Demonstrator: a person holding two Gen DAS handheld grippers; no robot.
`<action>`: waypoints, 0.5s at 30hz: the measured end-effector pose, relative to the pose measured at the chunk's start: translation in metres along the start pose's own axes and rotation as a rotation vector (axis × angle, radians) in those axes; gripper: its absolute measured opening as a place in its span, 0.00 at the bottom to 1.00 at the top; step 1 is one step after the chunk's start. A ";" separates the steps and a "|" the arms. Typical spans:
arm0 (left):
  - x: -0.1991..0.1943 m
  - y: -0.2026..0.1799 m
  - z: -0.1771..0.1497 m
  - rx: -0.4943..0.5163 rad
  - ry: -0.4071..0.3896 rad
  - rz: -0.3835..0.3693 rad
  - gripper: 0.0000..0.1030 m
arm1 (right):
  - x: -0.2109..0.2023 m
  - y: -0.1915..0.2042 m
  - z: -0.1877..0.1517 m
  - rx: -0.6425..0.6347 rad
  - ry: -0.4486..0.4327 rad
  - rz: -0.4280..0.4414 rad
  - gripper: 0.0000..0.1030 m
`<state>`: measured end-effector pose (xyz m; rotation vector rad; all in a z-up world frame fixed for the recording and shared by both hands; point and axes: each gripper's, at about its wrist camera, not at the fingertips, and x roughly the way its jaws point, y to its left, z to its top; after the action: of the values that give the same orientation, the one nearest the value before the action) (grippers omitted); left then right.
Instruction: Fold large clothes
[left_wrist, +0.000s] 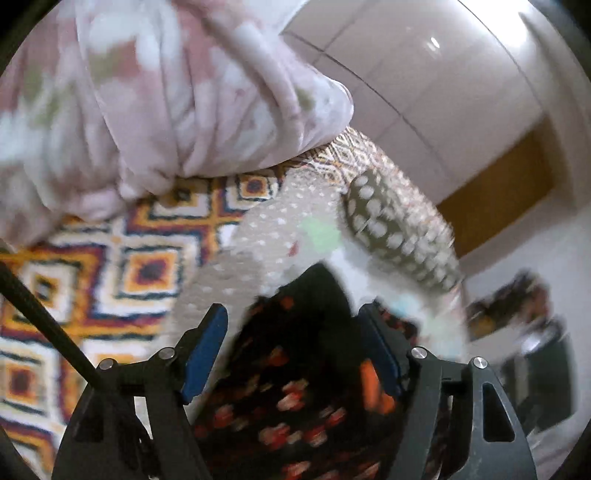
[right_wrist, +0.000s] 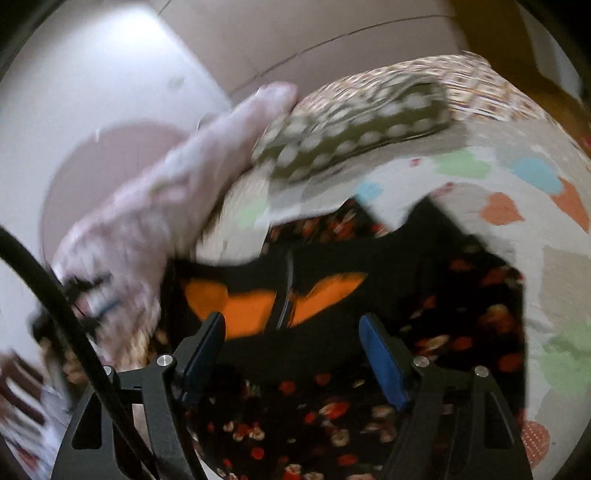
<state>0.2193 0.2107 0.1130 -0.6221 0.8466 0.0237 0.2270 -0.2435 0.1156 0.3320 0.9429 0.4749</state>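
A black garment (left_wrist: 295, 398) printed with red and orange flowers lies spread under both grippers. In the left wrist view its edge runs up between the jaws of my left gripper (left_wrist: 295, 328), which stands open, and the blue pads (left_wrist: 203, 354) do not press on the cloth. In the right wrist view the same garment (right_wrist: 461, 314) shows an orange inner lining (right_wrist: 240, 302) at a folded-back part. My right gripper (right_wrist: 291, 332) hangs open just above it with its pads clear of the fabric. Both views are motion-blurred.
An olive cloth with white dots (left_wrist: 399, 240) (right_wrist: 351, 136) lies folded beyond the garment on a pale sheet with coloured patches (right_wrist: 517, 192). A diamond-patterned cover (left_wrist: 129, 266) lies to the left. A pink flowered sleeve or cloth (left_wrist: 166, 92) (right_wrist: 155, 199) reaches in from the left. Tiled floor (left_wrist: 424, 74) lies beyond.
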 end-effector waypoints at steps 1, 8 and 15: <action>-0.005 0.000 -0.009 0.039 0.006 0.019 0.70 | 0.013 0.011 -0.004 -0.032 0.044 -0.013 0.77; -0.022 0.027 -0.080 0.248 0.038 0.191 0.70 | 0.020 0.069 -0.033 -0.155 0.021 0.058 0.77; -0.002 0.051 -0.113 0.336 0.087 0.226 0.70 | 0.045 0.103 -0.069 -0.315 0.118 -0.022 0.32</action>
<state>0.1263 0.1938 0.0321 -0.2120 0.9764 0.0582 0.1672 -0.1281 0.0956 0.0080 0.9675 0.6182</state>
